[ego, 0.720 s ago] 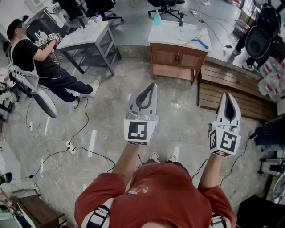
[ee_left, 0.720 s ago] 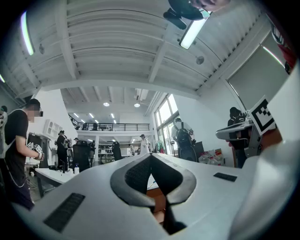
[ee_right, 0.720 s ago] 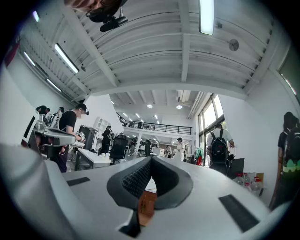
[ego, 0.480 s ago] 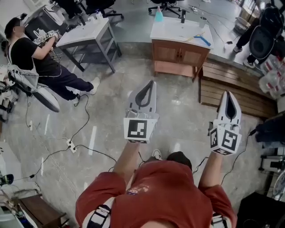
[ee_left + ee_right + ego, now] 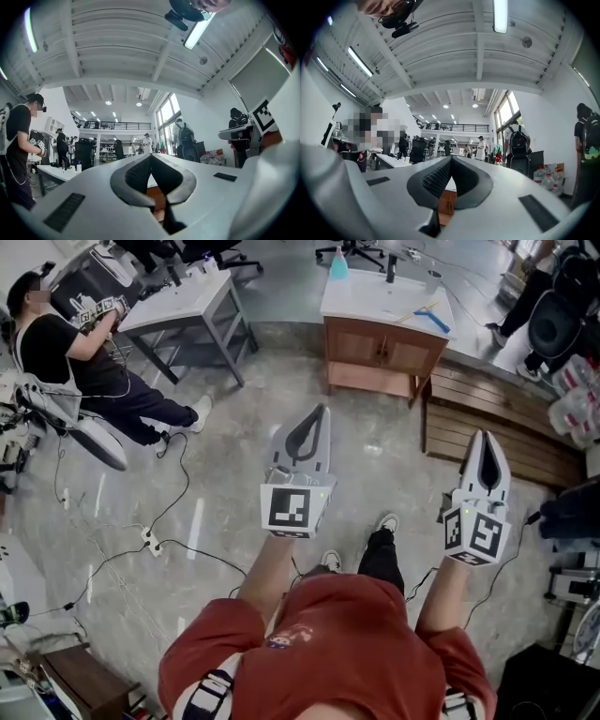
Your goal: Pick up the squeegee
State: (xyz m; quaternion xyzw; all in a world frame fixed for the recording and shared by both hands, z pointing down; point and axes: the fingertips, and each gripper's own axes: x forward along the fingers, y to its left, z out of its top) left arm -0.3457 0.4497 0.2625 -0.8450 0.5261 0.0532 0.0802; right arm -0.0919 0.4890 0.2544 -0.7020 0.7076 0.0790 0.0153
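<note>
Head view alone is showing the squeegee on the cabinet
Both clenched empty, the left gripper and right gripper are hovering short of that cabinet

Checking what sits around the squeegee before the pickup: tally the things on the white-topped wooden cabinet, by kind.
squeegee: 1
teal bottle: 1
cup: 1
dark upright thing, too small to tell what: 1
Total on the cabinet: 4
</note>
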